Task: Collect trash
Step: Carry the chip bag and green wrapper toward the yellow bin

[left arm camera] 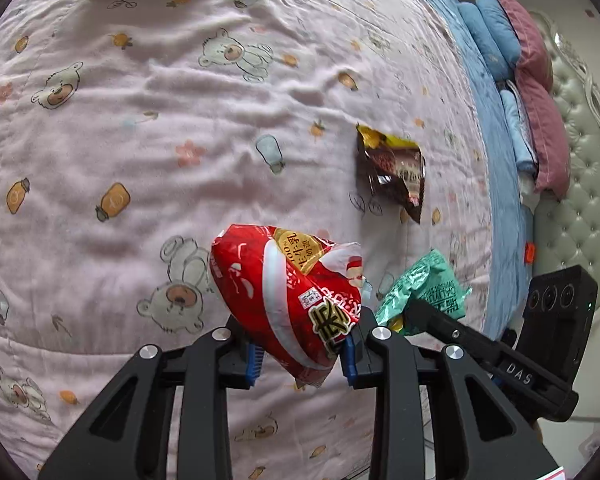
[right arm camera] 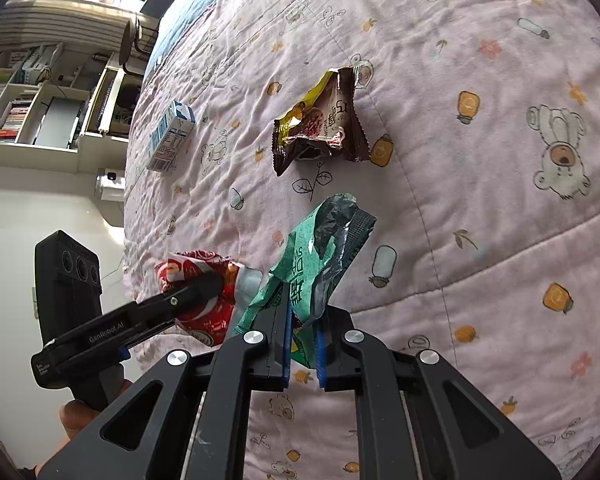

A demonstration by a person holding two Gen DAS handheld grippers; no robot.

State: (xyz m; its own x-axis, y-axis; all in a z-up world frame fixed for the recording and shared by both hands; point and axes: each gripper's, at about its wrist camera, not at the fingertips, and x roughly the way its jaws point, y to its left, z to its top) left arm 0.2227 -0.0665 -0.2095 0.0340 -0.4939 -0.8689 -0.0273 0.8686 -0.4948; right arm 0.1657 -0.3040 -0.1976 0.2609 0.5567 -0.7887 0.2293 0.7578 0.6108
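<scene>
With the left tool (left arm camera: 304, 354) clamping the red wrapper (left arm camera: 288, 296) and the right tool (right arm camera: 303, 354) clamping the green wrapper (right arm camera: 320, 264), we risk either slick film slipping free onto the bed (right arm camera: 480, 208).

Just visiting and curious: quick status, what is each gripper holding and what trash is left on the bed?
Left gripper shut on red wrapper. Right gripper shut on green wrapper. Brown wrapper and small carton loose on quilt. Nothing in the way.

Pink quilt (left arm camera: 140, 128) with little bears all over it, blue and maroon pillows (left arm camera: 516, 64) stacked by a tufted headboard (left arm camera: 580, 184), bookshelf (right arm camera: 32, 104) off to the side.
</scene>
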